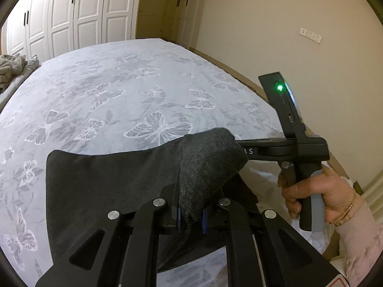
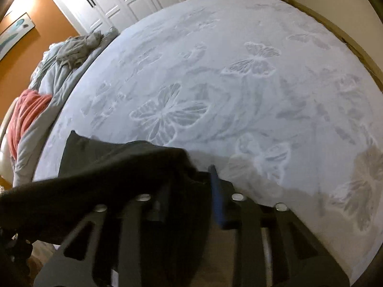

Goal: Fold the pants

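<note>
Across most of both views lies the bed (image 1: 134, 76), covered in a pale sheet printed with butterflies, reaching back to white wardrobe doors (image 1: 71, 12) and a cream wall (image 1: 275, 24). Along its far left edge a grey duvet (image 2: 59, 71) is bunched up, a red cloth (image 2: 26, 112) on it nearer to me. Dark grey pants (image 1: 107, 184) spread over the near part of the sheet; one flat panel lies on the bed to the left, and the near edge is lifted between my two tools. My left gripper (image 1: 191, 217) is clamped on a raised fold of the pants, cloth pinched between the blue pads (image 1: 179, 217) and standing up in a hump above them. My right gripper (image 2: 189, 198) holds the same edge further right: cloth fills the narrow gap and drapes over the left finger, with the blue right pad (image 2: 219, 203) against it; that view is blurred, so how firmly it presses I cannot tell. From the left camera I see my right hand (image 1: 316, 196), pink sleeve (image 1: 359, 234) at the wrist, wrapped round the tool's handle, a green light (image 1: 279, 87) lit on its upright part.
</note>
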A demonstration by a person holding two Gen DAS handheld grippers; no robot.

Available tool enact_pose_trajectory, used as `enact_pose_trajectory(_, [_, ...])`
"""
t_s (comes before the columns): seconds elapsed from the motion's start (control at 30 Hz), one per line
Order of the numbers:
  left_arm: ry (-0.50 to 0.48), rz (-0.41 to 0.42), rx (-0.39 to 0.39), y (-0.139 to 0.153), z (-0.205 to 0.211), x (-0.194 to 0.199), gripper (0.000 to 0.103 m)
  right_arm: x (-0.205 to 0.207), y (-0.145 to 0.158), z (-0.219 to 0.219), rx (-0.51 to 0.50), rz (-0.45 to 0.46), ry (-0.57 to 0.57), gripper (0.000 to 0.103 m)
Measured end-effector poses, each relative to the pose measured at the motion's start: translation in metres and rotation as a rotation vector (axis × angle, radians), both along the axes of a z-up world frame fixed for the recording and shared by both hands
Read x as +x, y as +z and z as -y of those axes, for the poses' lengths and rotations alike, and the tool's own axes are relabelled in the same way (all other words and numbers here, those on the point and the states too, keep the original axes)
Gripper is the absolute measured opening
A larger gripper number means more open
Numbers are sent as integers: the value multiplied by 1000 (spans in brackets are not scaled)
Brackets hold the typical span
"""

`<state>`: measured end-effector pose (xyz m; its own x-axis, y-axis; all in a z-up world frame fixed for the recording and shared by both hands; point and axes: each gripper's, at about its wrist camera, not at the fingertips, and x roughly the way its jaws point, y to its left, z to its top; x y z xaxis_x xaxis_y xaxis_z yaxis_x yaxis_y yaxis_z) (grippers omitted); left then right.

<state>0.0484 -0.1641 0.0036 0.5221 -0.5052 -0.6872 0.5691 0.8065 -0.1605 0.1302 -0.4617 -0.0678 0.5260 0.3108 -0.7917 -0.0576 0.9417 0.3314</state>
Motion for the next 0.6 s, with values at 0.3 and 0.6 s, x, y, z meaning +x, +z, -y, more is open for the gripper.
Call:
enact_pose_trajectory(0.3, [28, -10, -27, 3, -6, 5, 10, -22, 0, -42, -31, -101, 130, 8])
enact_pose_trajectory(0.6, [-70, -36, 58, -32, 36, -24, 21, -29, 5, 9, 102, -130, -51, 11])
